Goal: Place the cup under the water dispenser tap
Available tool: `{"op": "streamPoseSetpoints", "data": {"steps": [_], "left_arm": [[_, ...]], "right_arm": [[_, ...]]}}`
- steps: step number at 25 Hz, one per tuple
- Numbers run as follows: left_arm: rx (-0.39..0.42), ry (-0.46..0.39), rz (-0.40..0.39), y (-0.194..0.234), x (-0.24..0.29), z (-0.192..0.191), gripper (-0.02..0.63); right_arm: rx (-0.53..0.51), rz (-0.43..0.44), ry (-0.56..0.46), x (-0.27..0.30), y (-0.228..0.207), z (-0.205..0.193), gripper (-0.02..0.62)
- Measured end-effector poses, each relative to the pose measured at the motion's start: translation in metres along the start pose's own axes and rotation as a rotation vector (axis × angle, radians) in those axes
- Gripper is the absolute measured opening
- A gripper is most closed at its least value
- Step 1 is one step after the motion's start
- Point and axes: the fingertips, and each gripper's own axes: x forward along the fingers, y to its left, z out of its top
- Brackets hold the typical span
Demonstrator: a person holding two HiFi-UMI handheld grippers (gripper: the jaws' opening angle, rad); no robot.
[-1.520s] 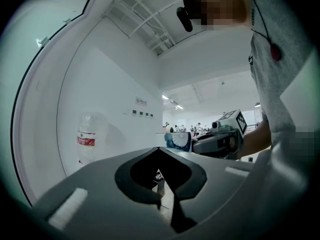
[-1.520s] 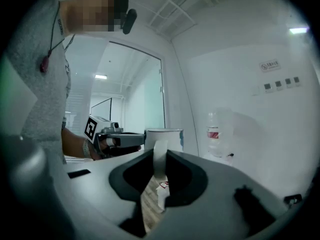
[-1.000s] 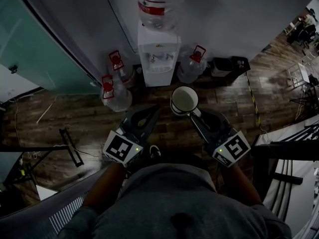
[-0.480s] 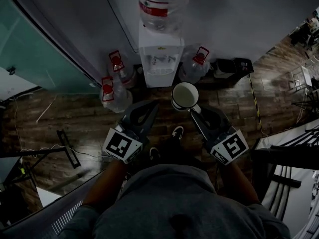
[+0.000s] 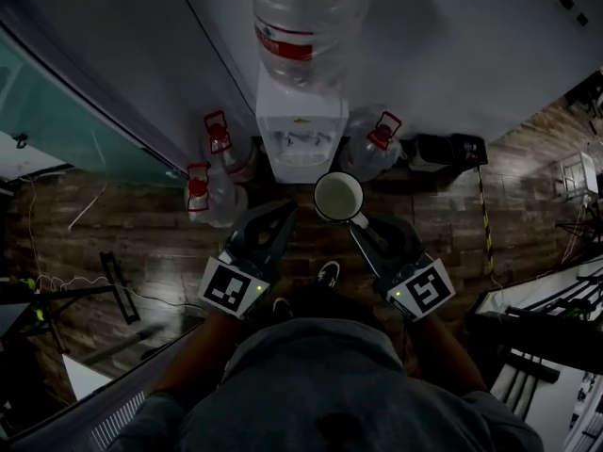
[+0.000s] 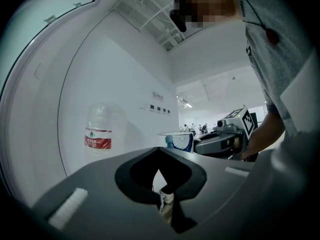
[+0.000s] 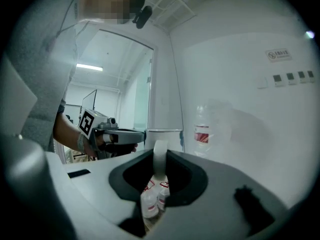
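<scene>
Your right tool (image 5: 355, 228) is clamped on the handle of the white cup (image 5: 338, 197) and holds it upright, mouth up, out in front of you above the wooden floor (image 5: 141, 224). The cup is just in front of the water dispenser (image 5: 300, 128), close to its tap recess but not yet under the taps. Your left tool (image 5: 284, 213) is level beside the cup without touching it. Its jaws are closed together with nothing between them, and through the opening behind the tips you see only your shoe (image 6: 167, 196). A large bottle (image 5: 303, 17) sits on top of the dispenser. Spare bottles (image 5: 215, 182) with red handles stand on the floor at either side of it, against the white wall (image 5: 471, 45).
</scene>
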Motion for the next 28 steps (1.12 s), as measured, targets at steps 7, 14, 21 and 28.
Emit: {"op": "streamPoseSetpoints", "data": {"steps": [7, 14, 21, 28], "left_arm": [[-0.052, 0.034, 0.081, 0.037, 0.045, -0.034, 0.006], [-0.068, -0.004, 0.100, 0.090, 0.083, -0.081, 0.007], [-0.102, 0.058, 0.113, 0.141, 0.110, -0.164, 0.008], [-0.116, 0.078, 0.127, 0.186, 0.133, -0.282, 0.008]], "right_arm": [[0.034, 0.045, -0.007, 0.032, -0.051, -0.030, 0.064], [0.009, 0.045, 0.017, 0.085, -0.085, -0.085, 0.064], [0.076, -0.010, 0.039, 0.135, -0.112, -0.161, 0.064], [0.102, -0.049, 0.027, 0.186, -0.130, -0.265, 0.064]]}}
